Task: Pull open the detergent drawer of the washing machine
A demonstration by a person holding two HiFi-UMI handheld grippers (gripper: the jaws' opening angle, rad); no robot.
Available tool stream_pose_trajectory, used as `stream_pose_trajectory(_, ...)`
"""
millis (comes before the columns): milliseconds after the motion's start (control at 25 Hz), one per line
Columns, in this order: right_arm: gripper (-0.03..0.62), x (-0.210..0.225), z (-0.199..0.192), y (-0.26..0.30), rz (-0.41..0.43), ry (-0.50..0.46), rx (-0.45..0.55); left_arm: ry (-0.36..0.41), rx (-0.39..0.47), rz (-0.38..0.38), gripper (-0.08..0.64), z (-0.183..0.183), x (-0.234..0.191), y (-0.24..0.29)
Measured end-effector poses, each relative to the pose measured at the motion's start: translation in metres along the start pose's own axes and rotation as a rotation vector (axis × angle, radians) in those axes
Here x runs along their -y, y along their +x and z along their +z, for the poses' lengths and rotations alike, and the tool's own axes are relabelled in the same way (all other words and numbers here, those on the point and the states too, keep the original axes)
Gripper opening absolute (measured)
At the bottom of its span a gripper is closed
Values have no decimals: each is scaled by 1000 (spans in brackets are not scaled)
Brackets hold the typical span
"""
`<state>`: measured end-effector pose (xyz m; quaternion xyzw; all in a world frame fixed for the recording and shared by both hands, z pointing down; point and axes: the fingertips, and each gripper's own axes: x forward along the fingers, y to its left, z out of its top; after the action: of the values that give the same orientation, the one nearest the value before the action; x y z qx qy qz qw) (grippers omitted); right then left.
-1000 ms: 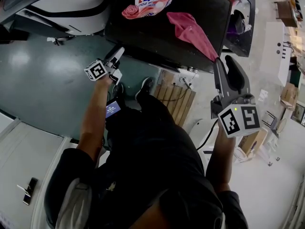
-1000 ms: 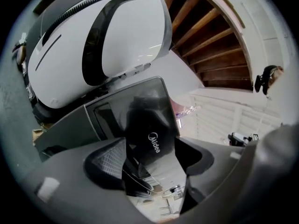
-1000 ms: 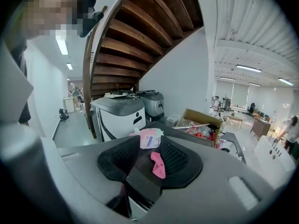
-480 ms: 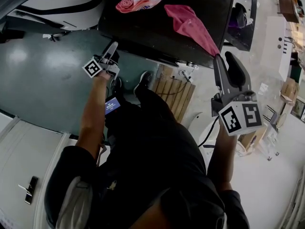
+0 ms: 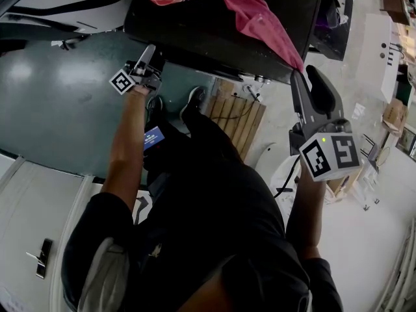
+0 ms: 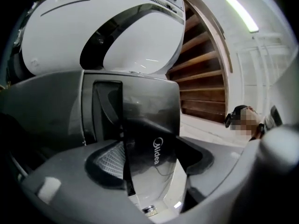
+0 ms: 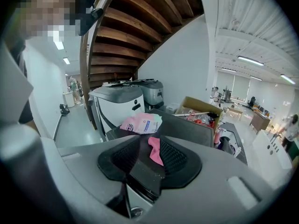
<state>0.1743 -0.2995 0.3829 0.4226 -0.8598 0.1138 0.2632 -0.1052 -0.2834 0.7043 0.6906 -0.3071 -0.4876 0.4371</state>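
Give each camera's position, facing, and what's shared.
Head view: on the person's head, facing down at the black washing machine; forearms, left gripper, right gripper show.
Left gripper view: on it, facing the machine's grey front panel past its jaws.
Right gripper view: on it, facing the machine's top past its jaws.
Shared: crumpled pink cloth, head and right gripper views.

The right tool (image 7: 149, 166) has its jaws apart, empty; beyond them a pink cloth (image 7: 155, 151) and pink pouch (image 7: 141, 123) lie on a dark washing machine (image 7: 189, 126).
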Motion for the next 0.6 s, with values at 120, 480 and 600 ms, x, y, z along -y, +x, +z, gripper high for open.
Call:
stream_pose_trajectory(120,120,1,-10,1,-4,4,-19,-21,74,-11,357,3,-1,-1)
stream_pose_trajectory(480,120,3,-26,-7,-42,28,-49,-51,161,20,362,6,-2,-5)
stream_pose_trajectory(600,120,5,-31,-9,-56,35,-64,-53,183,17,360,8,-1,-5)
